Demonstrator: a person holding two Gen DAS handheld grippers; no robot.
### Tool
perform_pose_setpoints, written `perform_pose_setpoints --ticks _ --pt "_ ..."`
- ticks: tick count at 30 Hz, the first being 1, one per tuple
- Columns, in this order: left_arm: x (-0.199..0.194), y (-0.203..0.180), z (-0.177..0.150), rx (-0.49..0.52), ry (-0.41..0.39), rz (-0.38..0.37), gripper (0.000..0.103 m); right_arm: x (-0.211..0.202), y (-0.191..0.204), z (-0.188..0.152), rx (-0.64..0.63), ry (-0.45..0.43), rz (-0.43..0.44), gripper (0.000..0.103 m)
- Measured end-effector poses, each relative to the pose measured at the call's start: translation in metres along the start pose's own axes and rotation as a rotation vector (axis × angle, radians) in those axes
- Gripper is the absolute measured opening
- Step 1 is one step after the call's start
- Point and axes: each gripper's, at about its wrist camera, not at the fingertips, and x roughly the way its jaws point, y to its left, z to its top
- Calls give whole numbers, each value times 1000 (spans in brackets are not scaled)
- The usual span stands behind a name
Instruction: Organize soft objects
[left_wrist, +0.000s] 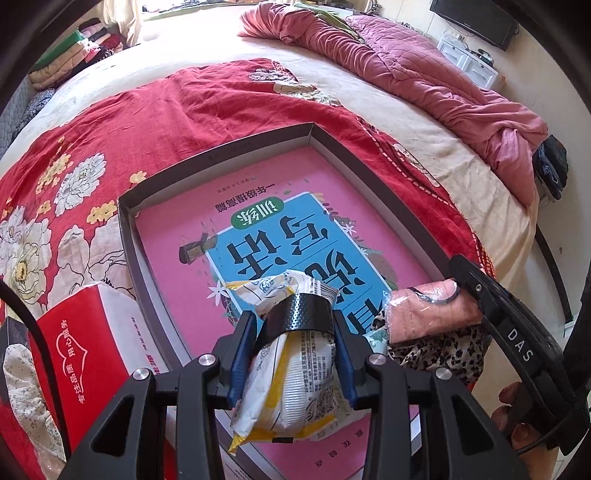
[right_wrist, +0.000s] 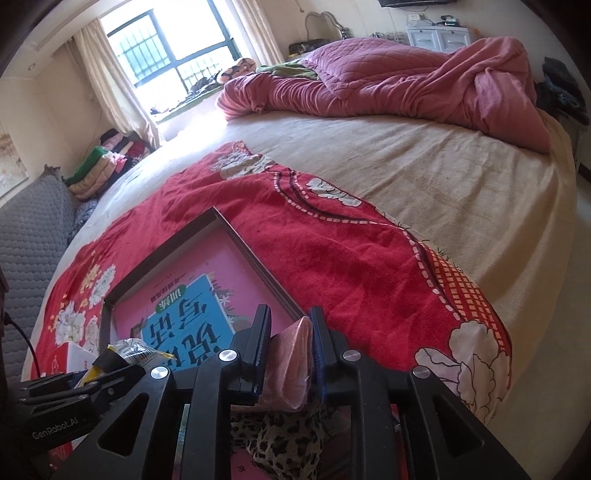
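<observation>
Both hands are over the shallow grey box (left_wrist: 221, 157) that sits on the red flowered blanket (left_wrist: 92, 140) at the near end of the bed (right_wrist: 461, 192); a pink book (left_wrist: 177, 236) lines the box's bottom.

The left tongs (left_wrist: 295, 321) are nearly closed and clamped on a white-and-yellow packet (left_wrist: 295, 384), its crinkled top poking out past a black band between the fingers. The packet hangs just above the book, near the box's near edge.

The right tongs (right_wrist: 290, 332) stand at the box's right edge with a pink wrapped pack (right_wrist: 291, 365) between them. The fingers are only a little apart, and from the right wrist view there looks to be a sliver of slack on each side, so I would say the grip is off and the pack is resting on the leopard-print cloth (right_wrist: 280, 439) in that near right corner.

So this seems the placing step: one item set down, one not yet. Next the left tongs should lower the packet onto the book and open, while the right tongs back out without dragging the pack along.
</observation>
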Motion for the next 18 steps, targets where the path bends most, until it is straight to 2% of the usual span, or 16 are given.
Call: perform_pose_setpoints --ticks 4,6,15,18 --pt "3 -1 -1 4 15 -14 40 0 1 -1 -12 3 -15 28" --pt "4 -3 -2 16 21 -6 40 1 2 -1 -22 13 -26 33" --pt "4 -5 -5 27 31 -11 40 -4 8 -2 -58 32 -45 35" --pt "2 -5 -5 28 31 -18 40 -6 9 -3 -42 44 -22 35"
